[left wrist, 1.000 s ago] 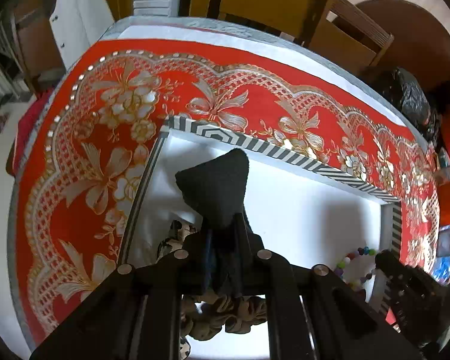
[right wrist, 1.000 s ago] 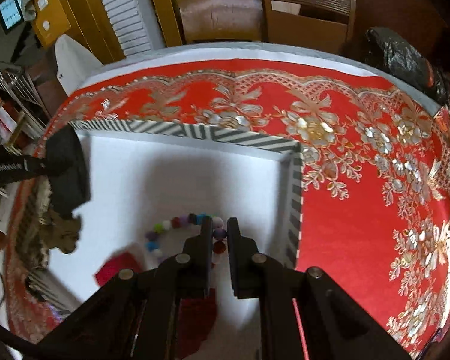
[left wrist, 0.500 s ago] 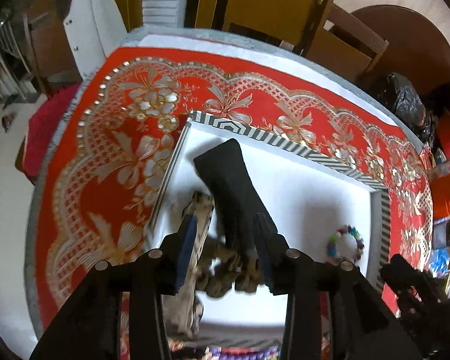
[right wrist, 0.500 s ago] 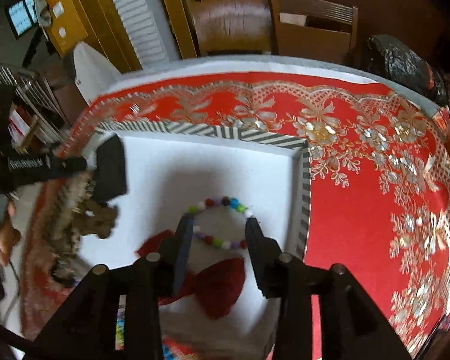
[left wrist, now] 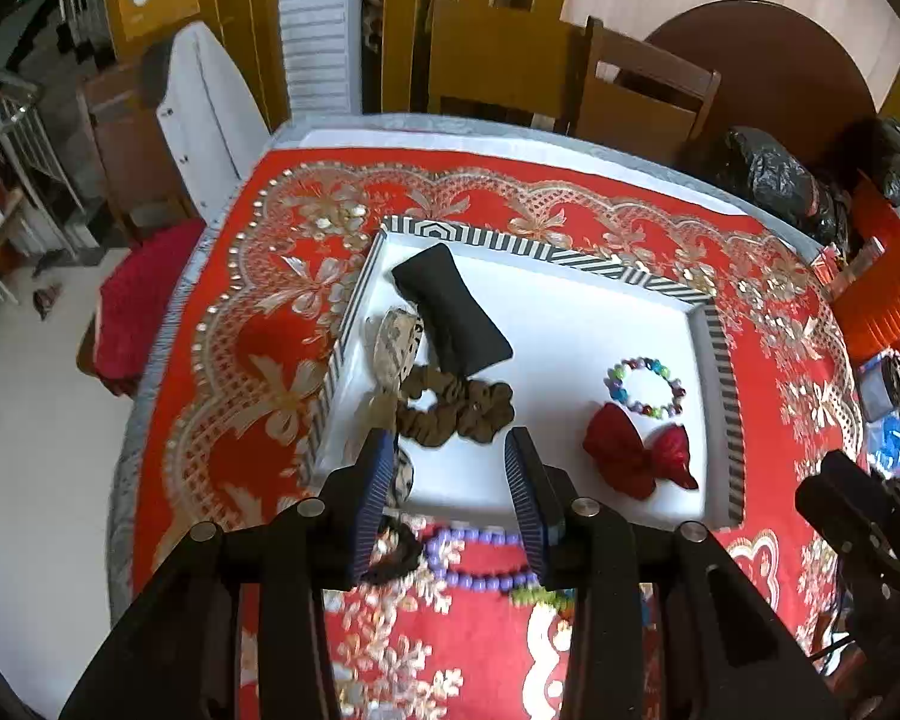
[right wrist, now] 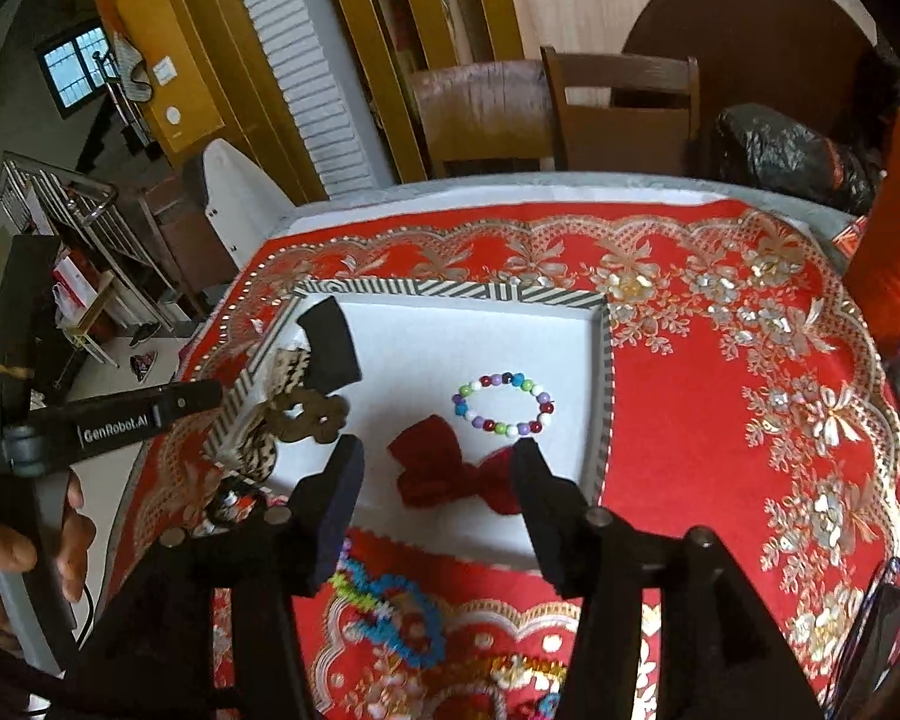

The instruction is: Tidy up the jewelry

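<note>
A white tray with a striped rim (left wrist: 546, 255) (right wrist: 450, 291) lies on the red tablecloth. In it lie a black pouch (left wrist: 450, 315) (right wrist: 330, 348), a brown scrunchie (left wrist: 456, 408) (right wrist: 306, 414), a patterned strip (left wrist: 393, 348), a multicoloured bead bracelet (left wrist: 645, 387) (right wrist: 504, 405) and a red bow (left wrist: 639, 459) (right wrist: 450, 474). My left gripper (left wrist: 447, 480) is open and empty, above the tray's near edge. My right gripper (right wrist: 435, 480) is open and empty, above the red bow.
Near the tray's front edge on the cloth lie a purple bead string (left wrist: 480, 564), a dark hair tie (left wrist: 396, 552) and blue and multicoloured bead pieces (right wrist: 390, 600). Wooden chairs (right wrist: 624, 114) stand behind the table. Black bags (left wrist: 768, 180) sit at the far right.
Both grippers have opened and pulled back and up from the tray. The left let go of the black pouch, the right let go of the bead bracelet; both now lie in the tray.
</note>
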A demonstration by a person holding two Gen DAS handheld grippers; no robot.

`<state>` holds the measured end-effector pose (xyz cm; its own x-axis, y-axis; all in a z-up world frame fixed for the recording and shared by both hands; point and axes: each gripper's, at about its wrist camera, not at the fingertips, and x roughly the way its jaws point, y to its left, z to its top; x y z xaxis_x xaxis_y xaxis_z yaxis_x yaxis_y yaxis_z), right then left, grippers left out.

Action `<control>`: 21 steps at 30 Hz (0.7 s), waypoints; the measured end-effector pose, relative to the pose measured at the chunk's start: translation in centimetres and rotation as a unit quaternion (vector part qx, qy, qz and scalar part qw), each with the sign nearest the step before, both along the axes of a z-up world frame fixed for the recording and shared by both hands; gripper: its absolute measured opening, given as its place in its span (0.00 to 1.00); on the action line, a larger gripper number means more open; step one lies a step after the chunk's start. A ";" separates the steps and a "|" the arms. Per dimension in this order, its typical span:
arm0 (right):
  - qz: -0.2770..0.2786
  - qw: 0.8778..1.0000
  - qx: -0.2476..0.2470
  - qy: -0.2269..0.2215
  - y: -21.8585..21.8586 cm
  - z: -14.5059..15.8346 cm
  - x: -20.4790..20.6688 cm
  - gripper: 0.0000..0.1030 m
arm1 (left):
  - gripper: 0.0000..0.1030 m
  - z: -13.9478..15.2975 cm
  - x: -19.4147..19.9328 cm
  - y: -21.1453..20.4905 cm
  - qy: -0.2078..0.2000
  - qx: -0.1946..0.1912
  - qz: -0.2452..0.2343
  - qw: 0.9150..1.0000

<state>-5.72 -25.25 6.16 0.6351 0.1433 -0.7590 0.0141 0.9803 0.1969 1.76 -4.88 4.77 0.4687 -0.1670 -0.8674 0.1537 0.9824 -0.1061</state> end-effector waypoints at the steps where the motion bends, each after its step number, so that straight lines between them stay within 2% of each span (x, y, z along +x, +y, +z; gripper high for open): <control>1: 0.001 1.000 -0.004 -0.004 0.2 0.3 -0.6 0.53 | 0.24 0.3 -0.6 0.1 -0.004 -0.002 0.002 1.000; 4: 0.005 1.000 -0.013 -0.014 0.8 1.1 -2.1 0.55 | 0.24 1.3 -2.7 0.3 -0.018 -0.009 0.006 1.000; 12: 0.018 0.999 -0.027 -0.034 1.7 3.1 -5.6 0.62 | 0.24 2.9 -7.1 -0.1 -0.049 -0.001 0.007 0.999; 21: 0.016 0.998 -0.031 -0.045 1.7 4.0 -8.0 0.65 | 0.24 3.5 -9.9 -0.7 -0.067 0.005 0.005 0.998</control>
<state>-13.74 -23.51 10.12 0.6971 0.1201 -0.7069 -0.0333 0.9902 0.1353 -8.15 -5.60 8.30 0.5817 -0.1529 -0.7989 0.1556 0.9850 -0.0752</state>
